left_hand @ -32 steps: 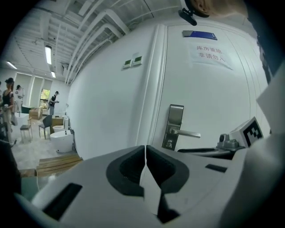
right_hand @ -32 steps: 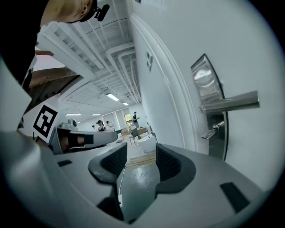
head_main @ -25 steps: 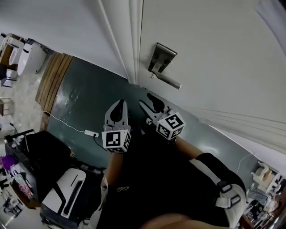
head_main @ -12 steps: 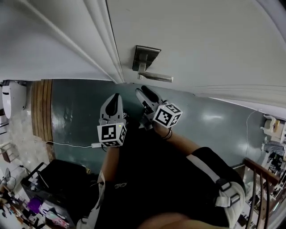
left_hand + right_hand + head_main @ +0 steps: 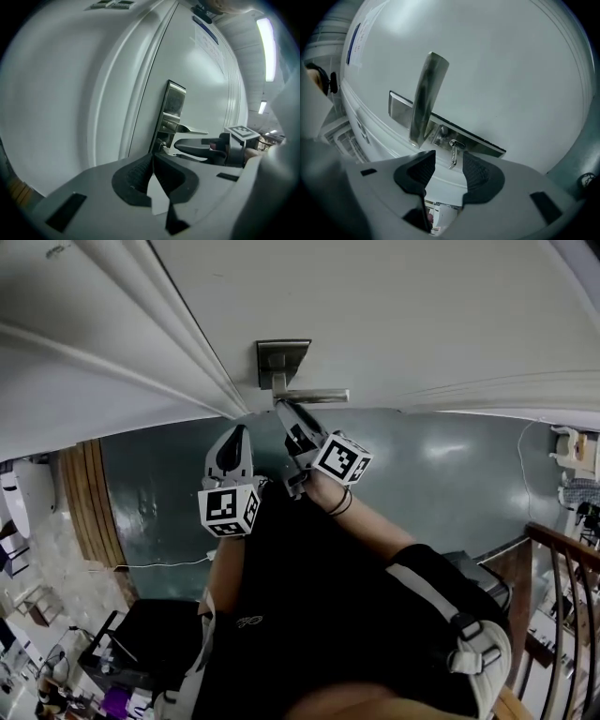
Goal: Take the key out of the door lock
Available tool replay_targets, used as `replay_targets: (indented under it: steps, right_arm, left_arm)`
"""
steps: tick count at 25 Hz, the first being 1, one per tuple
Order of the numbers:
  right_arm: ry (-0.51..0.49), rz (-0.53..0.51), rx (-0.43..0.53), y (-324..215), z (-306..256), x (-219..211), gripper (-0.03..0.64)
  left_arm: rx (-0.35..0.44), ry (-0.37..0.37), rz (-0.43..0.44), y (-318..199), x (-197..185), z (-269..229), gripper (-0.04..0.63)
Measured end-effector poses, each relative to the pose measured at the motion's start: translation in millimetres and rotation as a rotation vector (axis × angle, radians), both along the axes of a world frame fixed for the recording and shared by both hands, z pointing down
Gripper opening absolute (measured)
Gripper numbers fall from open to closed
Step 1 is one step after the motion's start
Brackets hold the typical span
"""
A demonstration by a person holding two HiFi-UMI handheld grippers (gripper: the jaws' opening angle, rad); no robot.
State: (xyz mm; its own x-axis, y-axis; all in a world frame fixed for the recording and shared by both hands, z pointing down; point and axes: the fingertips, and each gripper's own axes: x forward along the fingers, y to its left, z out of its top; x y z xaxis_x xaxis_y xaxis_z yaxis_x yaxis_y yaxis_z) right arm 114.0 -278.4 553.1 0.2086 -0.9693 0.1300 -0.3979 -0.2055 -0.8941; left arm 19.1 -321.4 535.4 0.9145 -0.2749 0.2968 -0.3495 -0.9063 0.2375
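Steel-grey lock plate [image 5: 281, 357] on a white door [image 5: 441, 306], with a lever handle [image 5: 316, 397] jutting to the right. Just under the lever, seated in the keyhole, a small metal key [image 5: 453, 151]: ringed top at the lock, thin part hanging down. Right gripper [image 5: 449, 168] raised to the lock, directly below the lever, jaws apart and closing, one ribbed black pad on either side of the key, neither pressing on it. Key thus in the gap at the jaw tips, not gripped, not yet out of the lock. Left gripper [image 5: 152, 159] just left of the right one, aimed at the door beside the plate, jaws together, nothing between them. From the left gripper view, right gripper seen side-on, reaching in under the lever. Square-marker cube at the near end of each gripper, left cube [image 5: 228, 509] and right cube [image 5: 341, 457] close to one another. Behind them, bare forearms and black clothing [image 5: 309, 615]. Beneath the door, dark green-grey floor [image 5: 450, 465], glossy in patches. Wooden railing [image 5: 553, 559] at the right edge.
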Motion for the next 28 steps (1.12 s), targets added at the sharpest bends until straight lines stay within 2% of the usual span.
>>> replay_targets:
  steps: [6,10,17,22,28]
  right_arm:
    - [-0.115,0.076,0.070,-5.6,8.0,2.1,0.178]
    - [-0.143,0.113,0.114,-11.2,8.3,9.2,0.169]
    - [-0.223,0.161,0.120,-14.2,18.9,13.5,0.150]
    - [-0.329,0.196,0.182,-21.9,21.9,17.1,0.088]
    - [-0.336,0.201,0.178,-27.1,21.9,15.7,0.045]
  left_arm:
    - [-0.005,-0.009,0.041,-4.7,0.3,5.2,0.029]
    - [-0.018,-0.004,0.043,-11.0,2.2,6.2,0.029]
    - [-0.017,-0.006,0.045,-18.7,3.4,5.0,0.029]
    - [-0.022,-0.004,0.037,-22.7,2.3,5.1,0.029]
    - [-0.034,0.003,0.041,-21.9,1.6,4.9,0.029]
